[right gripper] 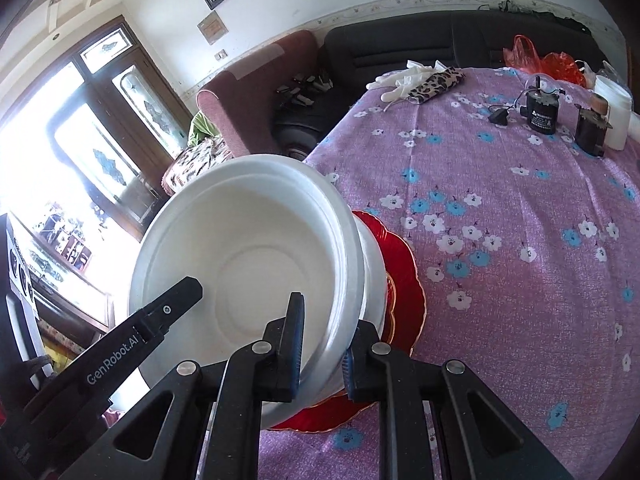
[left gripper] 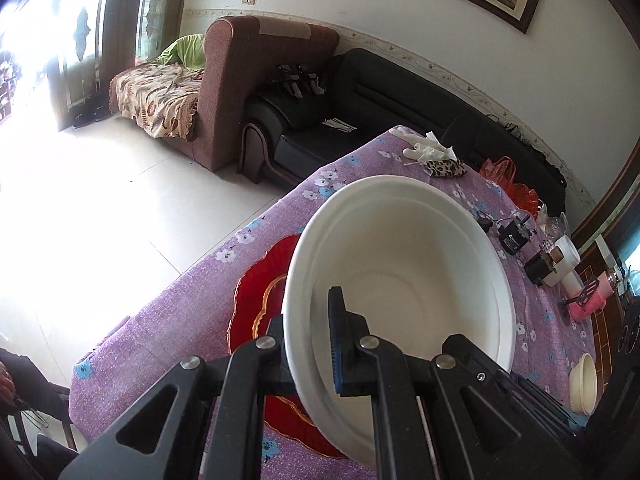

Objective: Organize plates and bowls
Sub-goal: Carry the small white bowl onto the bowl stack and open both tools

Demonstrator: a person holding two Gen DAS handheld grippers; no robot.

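Purple cloth printed with white and blue blossoms is covering the table [right gripper: 500,220], and it is standing close to a black leather sofa [left gripper: 360,92] and a reddish armchair [left gripper: 248,80] on pale glossy floor tiles, with bright daylight pouring through the glazed doors at the far side. Near the table's far edge, white gloves [right gripper: 400,78], a leopard-print pouch [right gripper: 438,82], a small black motor [right gripper: 542,110] and an orange plastic bag [right gripper: 548,60] are lying about. A matte white foam bowl [right gripper: 248,256], round and deep with a stepped rim, is sitting tilted over a glossy red scalloped plate [right gripper: 404,280] with a gold line; its mouth is facing up and toward the two grippers. The left gripper [left gripper: 308,344] is pinching the bowl's near rim, one blue-padded finger inside the wall and one outside. The right gripper [right gripper: 320,352] is likewise pinching the rim on its side, with a second white bowl appearing nested beneath
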